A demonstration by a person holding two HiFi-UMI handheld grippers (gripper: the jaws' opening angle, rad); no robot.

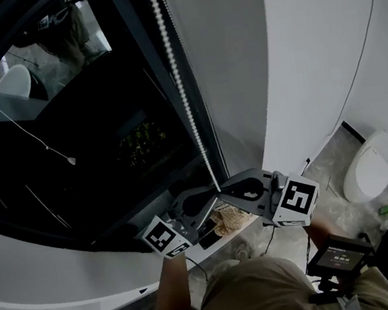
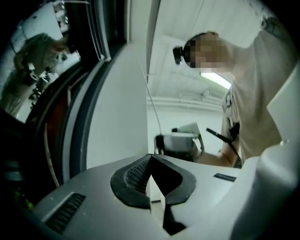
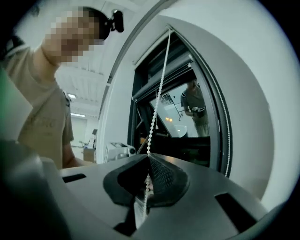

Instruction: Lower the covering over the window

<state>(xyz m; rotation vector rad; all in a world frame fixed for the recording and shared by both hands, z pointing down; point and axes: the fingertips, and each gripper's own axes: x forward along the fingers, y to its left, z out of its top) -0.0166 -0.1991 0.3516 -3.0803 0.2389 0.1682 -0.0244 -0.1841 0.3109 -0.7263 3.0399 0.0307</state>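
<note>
The right claw [image 3: 149, 164] is clamped on the white bead chain [image 3: 158, 91], which rises straight up from its pads beside the dark window [image 1: 71, 138]. The left claw [image 2: 151, 163] sits just beside and facing it. Its jaws are pressed together with nothing seen between them, and the chain passes just beyond its tips.

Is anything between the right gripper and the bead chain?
Nothing: in the right gripper view the bead chain runs straight into the right gripper, whose jaws are shut on it.
</note>
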